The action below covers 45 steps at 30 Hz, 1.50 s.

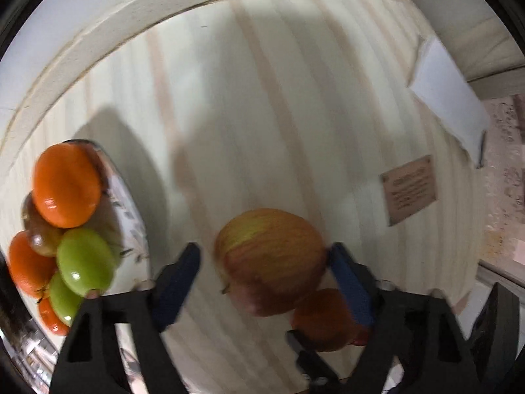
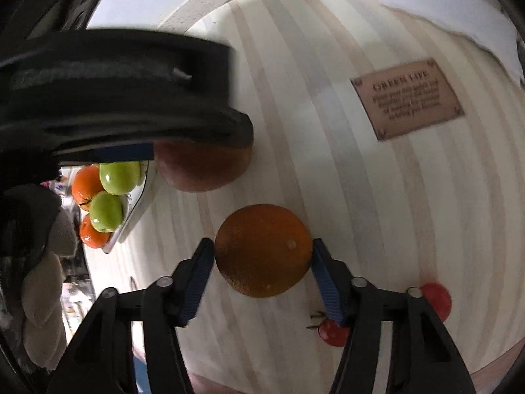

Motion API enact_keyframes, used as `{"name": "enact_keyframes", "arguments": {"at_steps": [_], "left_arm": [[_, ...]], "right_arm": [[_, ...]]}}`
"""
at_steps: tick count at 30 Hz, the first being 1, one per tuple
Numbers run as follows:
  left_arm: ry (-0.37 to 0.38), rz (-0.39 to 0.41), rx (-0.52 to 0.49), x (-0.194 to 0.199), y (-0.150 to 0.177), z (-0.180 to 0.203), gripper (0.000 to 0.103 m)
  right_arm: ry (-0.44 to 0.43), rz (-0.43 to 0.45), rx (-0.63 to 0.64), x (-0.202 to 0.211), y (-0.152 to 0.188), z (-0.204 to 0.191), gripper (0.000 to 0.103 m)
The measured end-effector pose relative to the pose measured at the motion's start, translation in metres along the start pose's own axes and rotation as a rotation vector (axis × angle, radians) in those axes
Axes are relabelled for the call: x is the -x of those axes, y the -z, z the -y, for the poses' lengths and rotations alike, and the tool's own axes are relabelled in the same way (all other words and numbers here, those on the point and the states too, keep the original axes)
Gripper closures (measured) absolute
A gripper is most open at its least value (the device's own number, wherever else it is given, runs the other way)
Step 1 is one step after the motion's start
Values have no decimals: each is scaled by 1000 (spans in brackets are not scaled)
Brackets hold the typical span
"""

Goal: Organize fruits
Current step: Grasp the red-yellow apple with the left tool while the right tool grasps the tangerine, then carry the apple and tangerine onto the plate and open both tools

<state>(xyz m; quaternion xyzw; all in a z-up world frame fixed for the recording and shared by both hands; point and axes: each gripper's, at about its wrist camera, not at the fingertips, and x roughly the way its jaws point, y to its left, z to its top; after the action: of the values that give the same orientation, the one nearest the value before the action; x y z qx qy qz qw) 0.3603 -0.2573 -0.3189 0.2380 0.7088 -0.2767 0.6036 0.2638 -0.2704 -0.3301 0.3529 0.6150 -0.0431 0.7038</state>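
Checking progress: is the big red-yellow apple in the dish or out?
Out. The apple lies on the striped tabletop between the left gripper's fingers, beside the fruit dish.

Left gripper [image 1: 264, 259] points straight down, jaws part-open either side of an apple [image 1: 272, 261]; pad at 3 o'clock touches the skin, pad at 9 o'clock stands clear. Right gripper [image 2: 262, 251] pitched steeply down, both pads [image 2: 200, 282] against an orange [image 2: 263, 250], at 9 and 3 o'clock
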Motion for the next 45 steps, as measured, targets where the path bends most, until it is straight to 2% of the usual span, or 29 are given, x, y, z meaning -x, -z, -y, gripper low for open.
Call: {"name": "enact_keyframes", "arguments": {"at_steps": [2,9,20,22,26,33,35,41,45], "left_arm": [[-46,19,-17,1,2,6,33],[-67,53,2,5,30,-3,33],[-8,51,142,-1,113,-53,33],[6,57,173,-2,129,-63,33],[27,64,225,0,154,-82,33],[70,113,313,11,213,-125,33],[84,134,329,20,218,-136,33],[144,245,396,81,234,-184,33],[140,320,448,135,233,-222,33]], "right_arm": [[17,4,12,-1,0,-4,43],[80,8,62,8,8,-8,44],[203,-15,223,10,19,-31,44],[213,-29,245,14,19,-23,44],[230,-51,281,1,25,-34,44],[218,-78,307,-7,35,-46,44],[202,-76,310,-5,34,-53,44],[110,-33,321,13,15,-87,44],[55,-2,323,21,-8,-112,44]]}}
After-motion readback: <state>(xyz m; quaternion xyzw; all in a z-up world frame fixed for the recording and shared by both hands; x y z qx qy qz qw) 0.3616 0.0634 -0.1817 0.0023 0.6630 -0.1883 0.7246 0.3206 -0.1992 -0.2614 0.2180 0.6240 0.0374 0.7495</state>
